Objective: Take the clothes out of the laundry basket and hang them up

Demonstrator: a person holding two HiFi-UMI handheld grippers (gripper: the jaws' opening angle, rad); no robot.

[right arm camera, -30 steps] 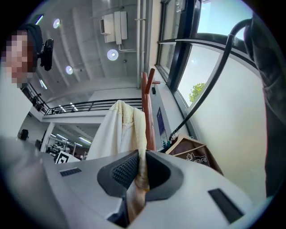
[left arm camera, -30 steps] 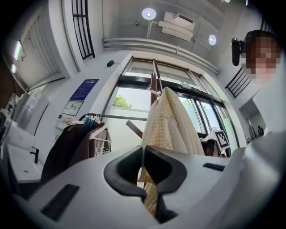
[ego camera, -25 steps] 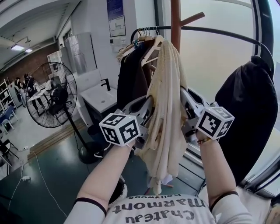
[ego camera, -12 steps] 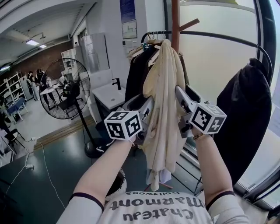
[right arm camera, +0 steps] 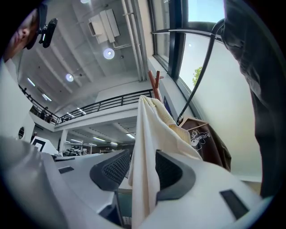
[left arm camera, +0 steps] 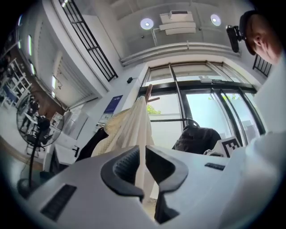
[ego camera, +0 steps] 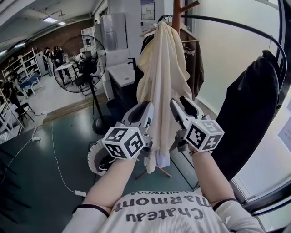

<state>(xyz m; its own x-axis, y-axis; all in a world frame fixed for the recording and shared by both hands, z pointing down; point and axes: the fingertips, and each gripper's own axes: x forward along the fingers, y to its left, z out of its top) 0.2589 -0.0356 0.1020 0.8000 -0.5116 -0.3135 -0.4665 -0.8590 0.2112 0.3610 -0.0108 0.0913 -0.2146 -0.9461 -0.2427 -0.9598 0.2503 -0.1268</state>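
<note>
Head view: left tongs (ego camera: 144,109) sit at the left edge of the hanging cream fabric garment (ego camera: 161,68), jaws just closing, nipping a thin fold of it. Garment hangs at the left end of the curved black metal clothes rail (ego camera: 227,25), by the brown wooden post (ego camera: 176,9). Right tongs (ego camera: 175,105) at its right edge, jaws just opening, spread, cloth loose between them.

Person: white T-shirt (ego camera: 159,219) with dark chest lettering and dark-edged short sleeves (ego camera: 93,210); left hand-held gripper (ego camera: 143,107) and right hand-held gripper (ego camera: 180,103), each light grey, with dark ribbed pads (left arm camera: 125,166) and a cube (ego camera: 123,142) of black-and-white square markers.
</note>
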